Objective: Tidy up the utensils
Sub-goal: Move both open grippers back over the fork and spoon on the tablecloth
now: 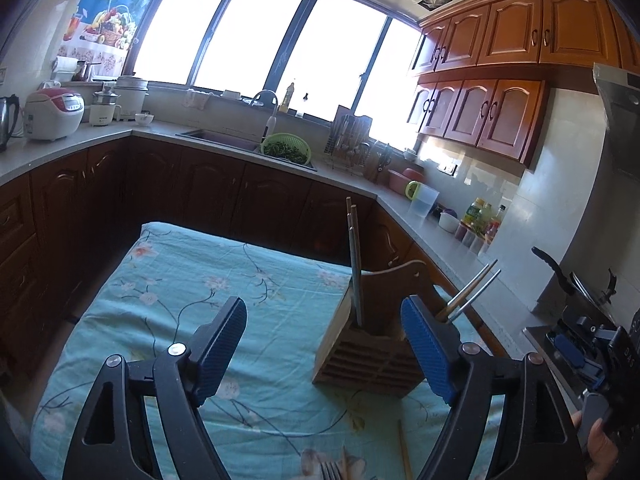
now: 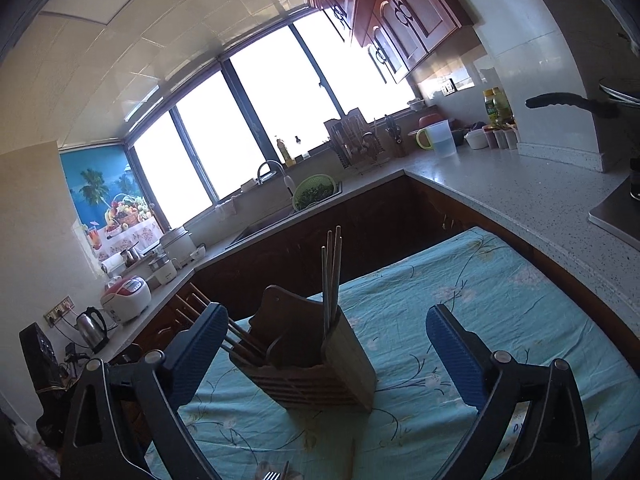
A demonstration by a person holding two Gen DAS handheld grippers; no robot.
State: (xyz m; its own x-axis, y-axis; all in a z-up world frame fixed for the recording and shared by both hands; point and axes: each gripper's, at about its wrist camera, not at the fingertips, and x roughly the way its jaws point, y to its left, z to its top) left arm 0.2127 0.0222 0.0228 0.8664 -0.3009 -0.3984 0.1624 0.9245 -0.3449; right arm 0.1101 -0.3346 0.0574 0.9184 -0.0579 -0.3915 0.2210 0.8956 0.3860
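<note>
A wooden utensil holder (image 1: 372,344) stands on the turquoise flowered cloth (image 1: 180,276). Upright chopsticks (image 1: 354,260) fill its left compartment, and more chopsticks (image 1: 472,292) lean out to the right. My left gripper (image 1: 324,344) is open in front of the holder, nothing between its blue pads. In the right wrist view the same holder (image 2: 316,364) sits ahead with upright chopsticks (image 2: 331,276) and leaning ones (image 2: 236,340). My right gripper (image 2: 326,350) is open and empty. A fork (image 1: 330,472) and a loose chopstick (image 1: 404,448) lie on the cloth at the near edge.
Kitchen counters wrap around the table. A sink with a green colander (image 1: 286,148), a dish rack (image 1: 352,140), a rice cooker (image 1: 54,114) and a kettle (image 2: 92,326) stand on them. A jug (image 2: 440,136) and bottles (image 2: 496,108) are at the right. A person's hand (image 1: 600,448) holds the other gripper.
</note>
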